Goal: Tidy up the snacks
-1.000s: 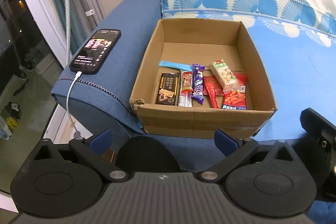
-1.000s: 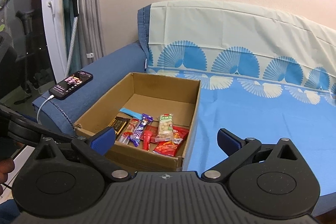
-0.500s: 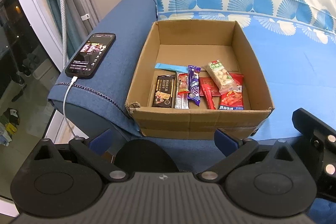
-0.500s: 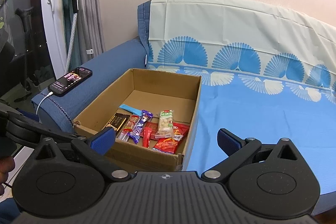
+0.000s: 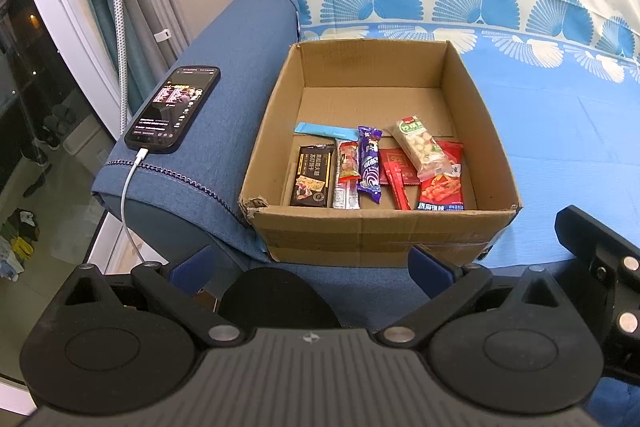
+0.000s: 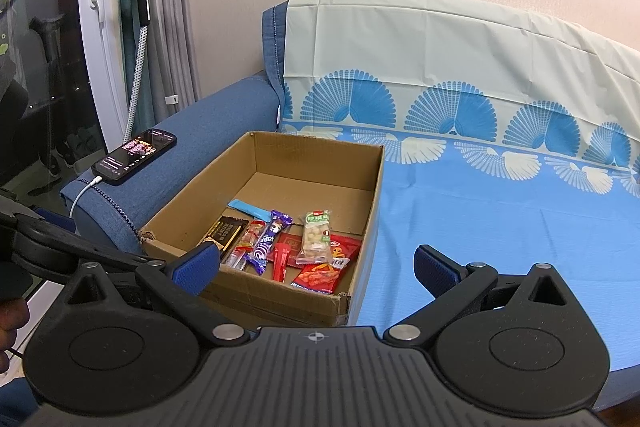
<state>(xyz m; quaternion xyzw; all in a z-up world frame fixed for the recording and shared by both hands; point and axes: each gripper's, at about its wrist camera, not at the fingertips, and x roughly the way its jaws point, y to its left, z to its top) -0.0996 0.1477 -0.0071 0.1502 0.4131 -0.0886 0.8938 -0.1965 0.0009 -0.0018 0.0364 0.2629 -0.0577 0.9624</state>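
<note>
Crinkly foil snack packets (image 5: 376, 167) lie at twelve o'clock in the cardboard box (image 5: 372, 231), light and slippery (pinch mid-body), both my left gripper (image 5: 310, 265) and right gripper (image 6: 316, 261) spread apart, empty.

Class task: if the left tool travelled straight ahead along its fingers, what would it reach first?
Probably the near wall of the cardboard box, which fills the line ahead of the open left tool. Depth is unclear; the blue sofa edge below might come first.
</note>
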